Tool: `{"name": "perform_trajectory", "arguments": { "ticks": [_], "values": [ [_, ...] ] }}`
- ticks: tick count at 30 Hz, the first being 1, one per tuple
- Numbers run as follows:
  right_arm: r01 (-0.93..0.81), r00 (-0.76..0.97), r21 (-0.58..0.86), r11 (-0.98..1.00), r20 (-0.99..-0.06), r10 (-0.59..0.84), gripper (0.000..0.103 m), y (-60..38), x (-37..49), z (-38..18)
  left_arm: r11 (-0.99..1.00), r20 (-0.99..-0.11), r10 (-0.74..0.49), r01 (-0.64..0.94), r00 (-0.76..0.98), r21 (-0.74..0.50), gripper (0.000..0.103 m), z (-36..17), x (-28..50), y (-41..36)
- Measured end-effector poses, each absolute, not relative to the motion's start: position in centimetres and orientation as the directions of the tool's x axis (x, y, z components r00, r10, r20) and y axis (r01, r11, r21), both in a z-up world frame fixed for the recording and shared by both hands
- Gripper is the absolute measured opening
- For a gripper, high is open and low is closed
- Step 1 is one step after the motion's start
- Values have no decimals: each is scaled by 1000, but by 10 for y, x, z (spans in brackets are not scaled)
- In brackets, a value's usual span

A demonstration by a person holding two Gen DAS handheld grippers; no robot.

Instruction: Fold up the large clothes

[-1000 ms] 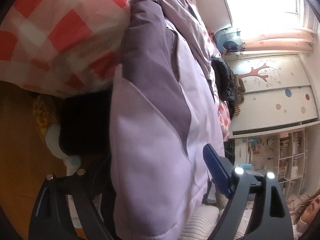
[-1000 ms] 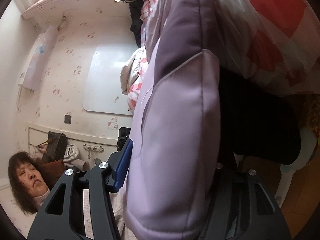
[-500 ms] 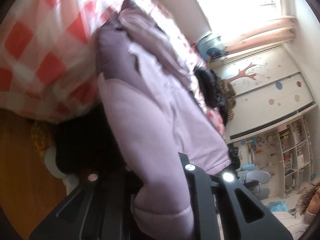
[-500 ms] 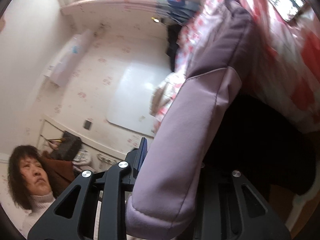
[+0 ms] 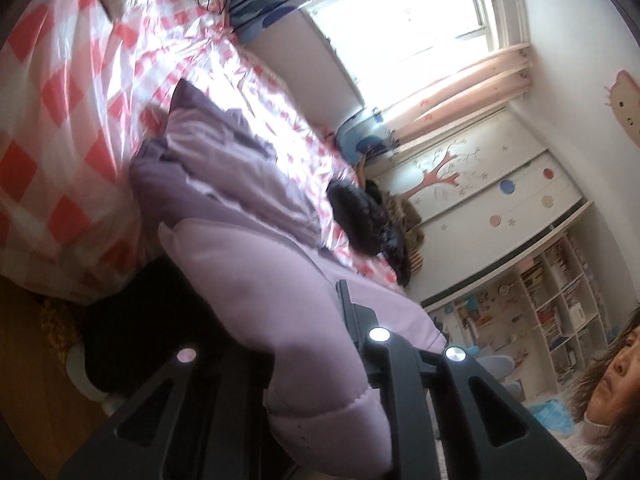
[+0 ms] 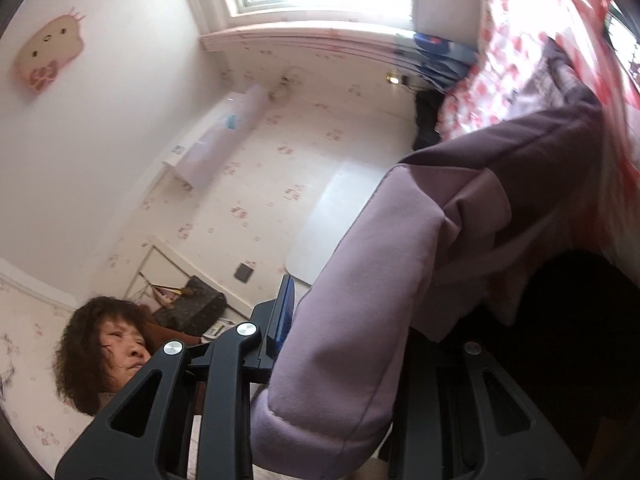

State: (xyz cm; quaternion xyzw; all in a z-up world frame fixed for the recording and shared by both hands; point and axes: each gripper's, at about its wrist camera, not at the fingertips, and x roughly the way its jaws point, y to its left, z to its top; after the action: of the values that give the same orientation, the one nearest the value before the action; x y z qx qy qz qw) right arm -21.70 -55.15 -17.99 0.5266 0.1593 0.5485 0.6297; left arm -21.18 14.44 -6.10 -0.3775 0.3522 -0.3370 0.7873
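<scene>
Now the left gripper (image 5: 308,360) has its jaws closed tight on a thick fold of the puffy purple jacket (image 5: 256,280), which fills the view from 6 o'clock up toward 11 o'clock and lies on the red and white checked bedspread (image 5: 72,120). Over on the other side, the right gripper (image 6: 352,360) pinches another soft edge of the same purple jacket (image 6: 380,280), which hangs from 6 o'clock up to 2 o'clock. A black coat (image 5: 364,216) sits on the bed near 3 o'clock of the jacket, below the bright window (image 5: 404,12).
</scene>
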Motion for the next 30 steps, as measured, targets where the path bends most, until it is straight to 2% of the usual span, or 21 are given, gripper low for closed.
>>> {"name": "perform_trajectory", "arguments": {
  "ticks": [12,23,30],
  "values": [
    [-599,338,781,-178,448,828,27,-552,-161,-133,424,-179,-788,309,589,-851,15,-30,-158,153],
    [-607,364,779,-159,450,815,27,-544,-83,-103,388,-130,-774,302,620,-871,15,-15,-88,158],
    [-587,402,799,-135,431,808,27,-540,-36,-95,383,-128,-762,282,634,-880,16,-15,-48,156]
  ]
}}
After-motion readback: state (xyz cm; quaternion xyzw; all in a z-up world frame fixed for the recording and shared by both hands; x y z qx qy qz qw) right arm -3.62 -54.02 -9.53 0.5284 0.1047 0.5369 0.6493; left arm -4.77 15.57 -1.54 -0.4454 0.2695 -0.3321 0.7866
